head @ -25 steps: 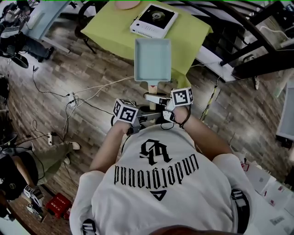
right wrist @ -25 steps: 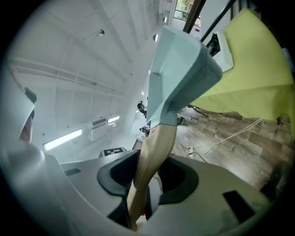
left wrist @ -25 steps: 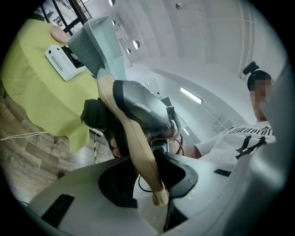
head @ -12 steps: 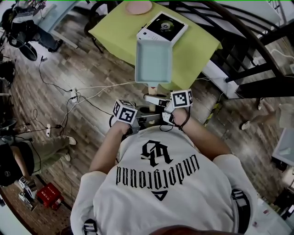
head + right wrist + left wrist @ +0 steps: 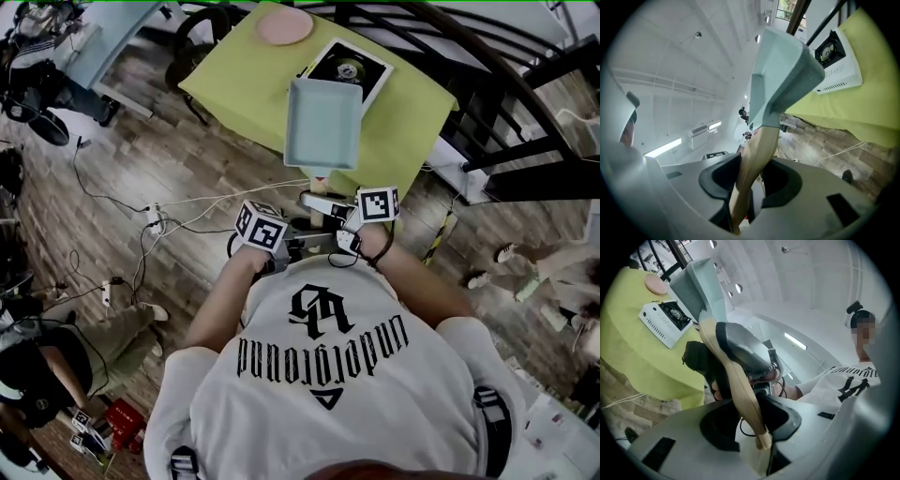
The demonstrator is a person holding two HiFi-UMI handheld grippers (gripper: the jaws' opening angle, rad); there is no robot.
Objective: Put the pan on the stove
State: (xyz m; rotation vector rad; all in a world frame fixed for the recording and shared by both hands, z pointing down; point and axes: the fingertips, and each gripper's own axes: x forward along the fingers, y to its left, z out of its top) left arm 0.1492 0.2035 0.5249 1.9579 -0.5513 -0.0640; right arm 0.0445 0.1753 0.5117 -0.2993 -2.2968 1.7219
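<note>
I carry a light-blue rectangular pan [image 5: 323,122] by its wooden handle [image 5: 319,178], level above the near edge of a table under a yellow-green cloth [image 5: 234,75]. The white portable stove [image 5: 361,66] with its black top lies just beyond the pan, partly hidden by it. My right gripper [image 5: 323,206] is shut on the handle close to the pan, and my left gripper [image 5: 298,246] is shut on the handle's end. In the left gripper view the handle [image 5: 740,390] runs between the jaws toward the pan [image 5: 698,284] and stove [image 5: 665,319]. The right gripper view shows the handle [image 5: 754,164], pan [image 5: 783,75] and stove [image 5: 834,61].
A pink plate [image 5: 284,26] sits at the table's far side. Cables and a power strip [image 5: 150,217] lie on the wooden floor to the left. Black railings [image 5: 525,103] stand right of the table. A person sits low at the left [image 5: 84,347].
The table and stove have come nearer. The pan, held the same way in both grippers, has moved from over the floor to over the table's near edge, now overlapping the stove.
</note>
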